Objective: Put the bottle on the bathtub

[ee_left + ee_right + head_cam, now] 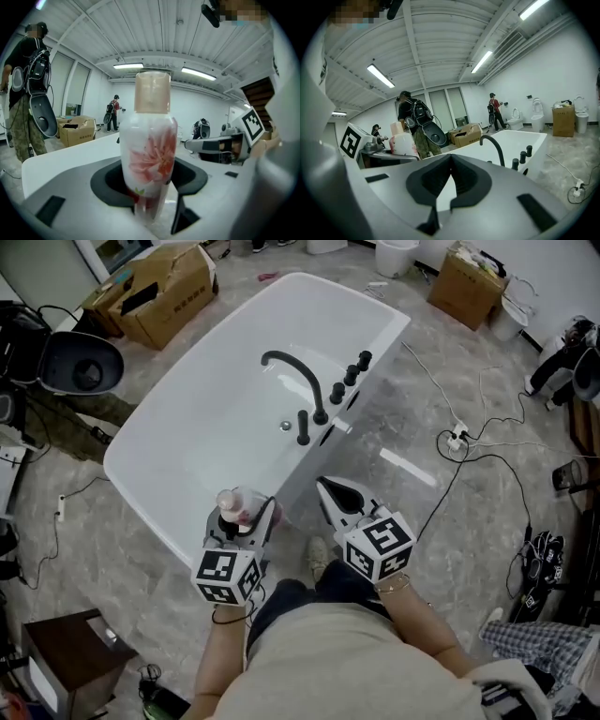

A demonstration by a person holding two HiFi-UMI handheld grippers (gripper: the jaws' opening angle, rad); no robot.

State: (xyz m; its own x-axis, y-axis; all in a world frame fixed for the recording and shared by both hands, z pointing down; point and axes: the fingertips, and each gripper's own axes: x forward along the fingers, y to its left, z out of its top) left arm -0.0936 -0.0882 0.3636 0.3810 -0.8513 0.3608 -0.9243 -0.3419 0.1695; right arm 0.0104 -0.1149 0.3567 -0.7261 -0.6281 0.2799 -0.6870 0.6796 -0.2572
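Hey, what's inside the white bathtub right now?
The white bathtub holds only a small round metal drain; a curved black faucet spout arches over it. Its near corner is covered by the left hand-held gripper clamping the flowered white bottle.

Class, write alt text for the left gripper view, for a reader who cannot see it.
The left hand-held gripper is shut on an upright white bottle with a red flower print and beige cap. Behind it sits a brown cardboard box.
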